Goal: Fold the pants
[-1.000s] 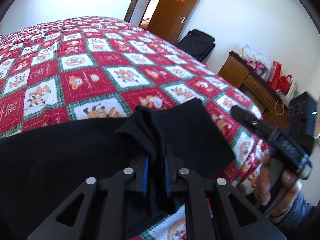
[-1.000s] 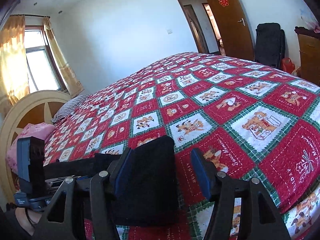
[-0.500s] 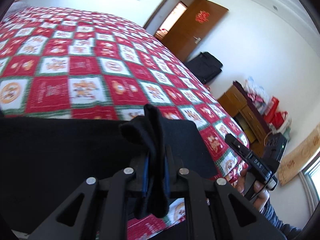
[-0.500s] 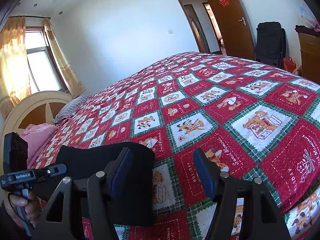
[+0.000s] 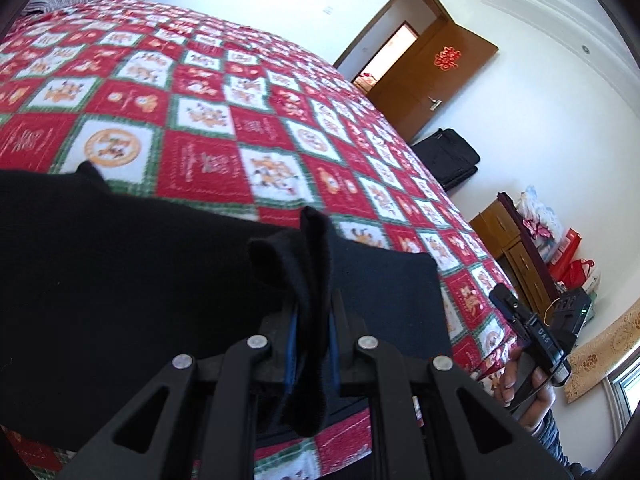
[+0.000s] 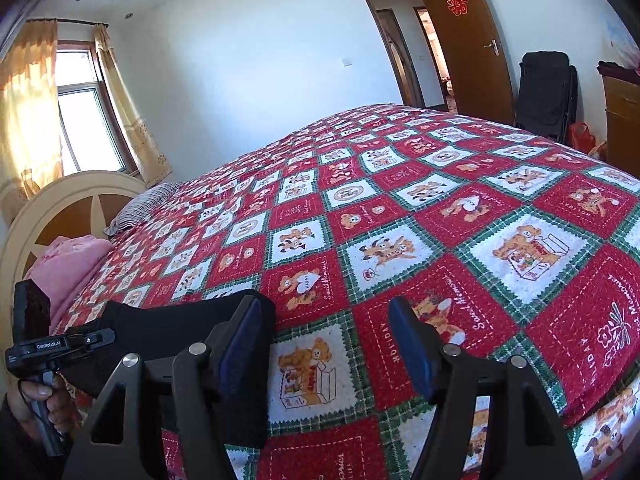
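The left hand-held gripper (image 5: 314,344) pinches a fold of the black pants (image 5: 120,280) on the quilted bed (image 6: 400,208); the right hand-held gripper (image 6: 324,344) gapes empty, jaws wide apart.

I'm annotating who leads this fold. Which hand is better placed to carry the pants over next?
Left, probably. The left tool is shut on a bunch of the black pants, while the right tool stands open over the bedspread, holding nothing.

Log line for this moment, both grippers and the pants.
left gripper: shut on black pants | right gripper: open, empty | pants on red quilt
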Motion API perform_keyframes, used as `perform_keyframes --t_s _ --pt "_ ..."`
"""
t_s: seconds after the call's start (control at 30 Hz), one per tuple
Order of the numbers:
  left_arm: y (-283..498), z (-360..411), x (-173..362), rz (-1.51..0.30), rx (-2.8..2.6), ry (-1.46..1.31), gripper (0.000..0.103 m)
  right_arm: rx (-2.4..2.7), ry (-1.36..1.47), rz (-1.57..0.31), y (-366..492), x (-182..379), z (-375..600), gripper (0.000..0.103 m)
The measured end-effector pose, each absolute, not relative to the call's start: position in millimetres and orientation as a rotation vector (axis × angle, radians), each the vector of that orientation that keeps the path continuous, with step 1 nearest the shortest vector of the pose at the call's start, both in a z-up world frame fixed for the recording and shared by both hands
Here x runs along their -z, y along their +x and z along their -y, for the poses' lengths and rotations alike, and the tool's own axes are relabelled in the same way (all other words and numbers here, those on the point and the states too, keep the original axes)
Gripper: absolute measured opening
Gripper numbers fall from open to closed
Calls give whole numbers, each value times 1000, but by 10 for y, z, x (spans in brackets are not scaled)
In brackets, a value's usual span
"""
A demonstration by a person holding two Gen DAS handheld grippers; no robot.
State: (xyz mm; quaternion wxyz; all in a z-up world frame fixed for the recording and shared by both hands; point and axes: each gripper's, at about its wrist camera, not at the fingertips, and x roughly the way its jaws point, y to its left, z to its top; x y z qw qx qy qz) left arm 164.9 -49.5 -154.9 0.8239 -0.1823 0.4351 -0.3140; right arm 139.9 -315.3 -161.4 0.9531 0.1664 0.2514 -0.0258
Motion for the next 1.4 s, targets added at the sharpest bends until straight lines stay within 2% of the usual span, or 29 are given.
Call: perform_keyframes --t_s 0.23,0.47,0.57,0.67,0.7,0.73,0.8,0.87,1.0,1.1,1.4 --pt "1716 456 1777 -966 628 -378 14 31 292 -538 1439 1637 3041 69" --pt "1666 492 1761 -941 597 -305 24 -163 201 -563 1450 1646 2576 70" --pt "1636 498 1740 -918 579 -253 32 -309 135 -664 1555 1773 2191 72" --pt "1616 503 1741 -903 575 -215 33 -329 3 -836 1708 2113 1872 72" --pt "1608 502 1734 -901 572 -209 35 -313 -54 -837 1699 2171 1808 72" --pt "1589 490 1715 -892 566 -202 37 -307 -105 -820 1662 2161 1756 72" --pt "1546 465 1655 -864 550 -184 59 -315 -124 -787 1592 2091 1721 73" --pt "1503 385 1574 -824 529 -180 70 -340 -85 -779 1566 2030 1730 73" --pt "1472 103 1452 -766 468 -184 71 -374 -89 -731 1589 1817 1563 73" --pt "1460 -158 1431 -747 414 -201 77 -427 -80 -710 1730 1739 1289 72" --pt "1478 -994 1565 -763 234 -217 77 -538 -122 -627 2215 1836 396 72"
